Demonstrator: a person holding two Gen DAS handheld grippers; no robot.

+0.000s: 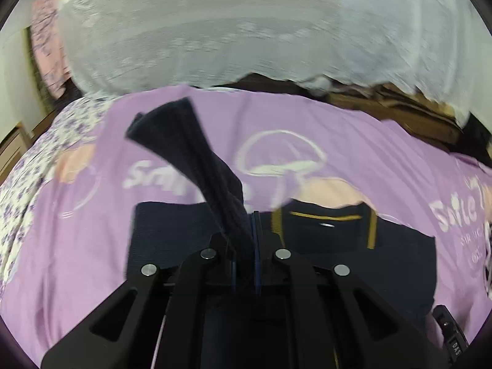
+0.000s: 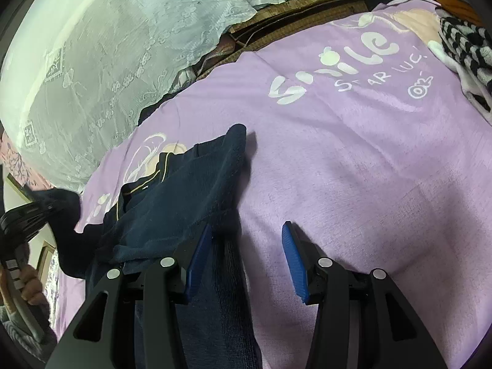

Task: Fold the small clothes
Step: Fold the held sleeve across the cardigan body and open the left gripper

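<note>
A navy garment with mustard trim (image 1: 338,246) lies flat on a purple printed sheet (image 1: 353,141). My left gripper (image 1: 244,230) is shut on a ribbed navy sleeve (image 1: 196,153), which rises from between its jaws and leans up to the left. In the right wrist view the same garment (image 2: 184,190) lies rumpled at centre left. My right gripper (image 2: 246,236) hangs open just above the sheet (image 2: 369,153). Its left pad (image 2: 200,255) sits by the garment's edge, and ribbed navy cloth runs loose under the jaws. At the far left the left gripper (image 2: 33,212) lifts dark fabric.
A white lace cover (image 1: 215,24) is draped behind the sheet, with a dark woven mat (image 1: 384,98) below its hem. Black-and-white striped cloth (image 2: 464,49) is piled at the far right. Floral fabric (image 1: 27,184) lies at the left. A person's hand (image 2: 30,286) holds the left tool.
</note>
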